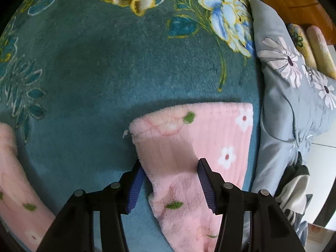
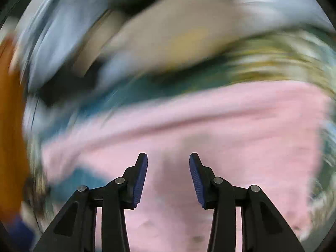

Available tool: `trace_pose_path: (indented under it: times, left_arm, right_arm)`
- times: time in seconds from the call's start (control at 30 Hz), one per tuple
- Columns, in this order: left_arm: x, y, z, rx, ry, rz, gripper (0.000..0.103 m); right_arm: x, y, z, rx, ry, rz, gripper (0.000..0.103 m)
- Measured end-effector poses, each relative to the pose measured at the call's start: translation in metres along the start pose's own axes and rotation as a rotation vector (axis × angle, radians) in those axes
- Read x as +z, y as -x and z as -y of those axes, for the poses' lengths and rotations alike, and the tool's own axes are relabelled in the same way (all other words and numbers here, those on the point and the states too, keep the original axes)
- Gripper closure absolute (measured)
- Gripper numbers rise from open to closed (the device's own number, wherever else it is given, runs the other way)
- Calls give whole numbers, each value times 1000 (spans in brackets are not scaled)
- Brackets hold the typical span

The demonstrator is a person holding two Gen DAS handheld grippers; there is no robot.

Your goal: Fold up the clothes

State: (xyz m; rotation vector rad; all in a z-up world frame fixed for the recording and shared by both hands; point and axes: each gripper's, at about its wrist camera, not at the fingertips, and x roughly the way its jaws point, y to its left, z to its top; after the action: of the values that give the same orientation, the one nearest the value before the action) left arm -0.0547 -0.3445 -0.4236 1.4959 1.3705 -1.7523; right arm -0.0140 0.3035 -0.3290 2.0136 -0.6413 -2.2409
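A pink fleece garment (image 1: pixel 189 130) with small white flowers and green leaves lies folded on a teal floral blanket (image 1: pixel 105 73). My left gripper (image 1: pixel 170 163) points down over its near part, open. The left pad sits at the fabric's left edge, and the fabric runs on under and past the right finger (image 1: pixel 206 187), so nothing is pinched. Another pink piece (image 1: pixel 12 178) curves along the lower left. The right wrist view is heavily motion-blurred. There my right gripper (image 2: pixel 168 156) stands open above the pink garment (image 2: pixel 231 126), with nothing between its pads.
A grey bedcover with pale flowers (image 1: pixel 283 105) is bunched along the blanket's right side. Beyond it lie rolled cushions (image 1: pixel 315 48) and a wooden board (image 1: pixel 294 0). A striped dark-and-white cloth (image 1: pixel 294 193) lies at the lower right. An orange blur (image 2: pixel 10 105) fills the right wrist view's left edge.
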Motion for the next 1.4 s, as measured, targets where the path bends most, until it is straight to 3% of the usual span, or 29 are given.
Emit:
trace_pose_path:
  times: [0.1,0.2,0.23,0.3,0.4,0.43,0.5,0.57,0.63,0.77,0.83,0.9,0.97,1.07,1.17,1.27,1.4]
  left_arm:
    - [6,0,15,54,-94,10,48]
    - [14,-5,21,45,-142,-11,47]
    - [16,-8,21,42,-144,-17,47]
    - [19,-11,21,33,-141,-15,49]
    - [22,-12,25,24,-162,-11,55]
    - [24,-12,27,26,-176,-12,68]
    - [29,-12,30,30,-187,-14,83]
    - [34,-8,38,20,-205,-8,90]
    - [38,-2,49,-4,-231,4,92]
    - [48,31,87,-154,-338,41,92]
    - [50,53,78,-188,-400,67,92]
    - [60,28,89,-157,-420,67,92]
    - [46,34,43,-49,-405,35,92]
    - [41,13,5,95,-332,-33,92]
    - [44,13,1,68,-281,-39,89]
    - [41,20,12,42,-304,-50,83]
    - [37,42,17,-15,-307,-53,58]
  right_arm:
    - [-13,-40,-63,-22,195,-52,58]
    - [-26,-72,-111,-69,368,-70,54]
    - [-31,-80,-123,-86,422,-72,53]
    - [-38,-91,-140,-203,527,-48,53]
    - [-42,-102,-143,-273,576,-54,53]
    - [-43,-104,-143,-287,588,-59,55]
    - [-43,-109,-141,-326,609,-76,72]
    - [-39,-110,-136,-351,602,-89,94]
    - [-28,-105,-126,-335,545,-99,97]
    - [-18,-70,-122,-321,541,-27,99]
    - [-18,-51,-120,-305,539,4,99]
    - [-31,-43,-118,-285,536,-12,100]
    - [-50,-54,-125,-276,541,-70,100]
    - [-76,-86,-119,-271,561,-178,100]
    - [-84,-101,-116,-285,555,-217,99]
    - [-78,-98,-110,-262,504,-216,98]
    - [-74,-85,-105,-230,476,-208,91]
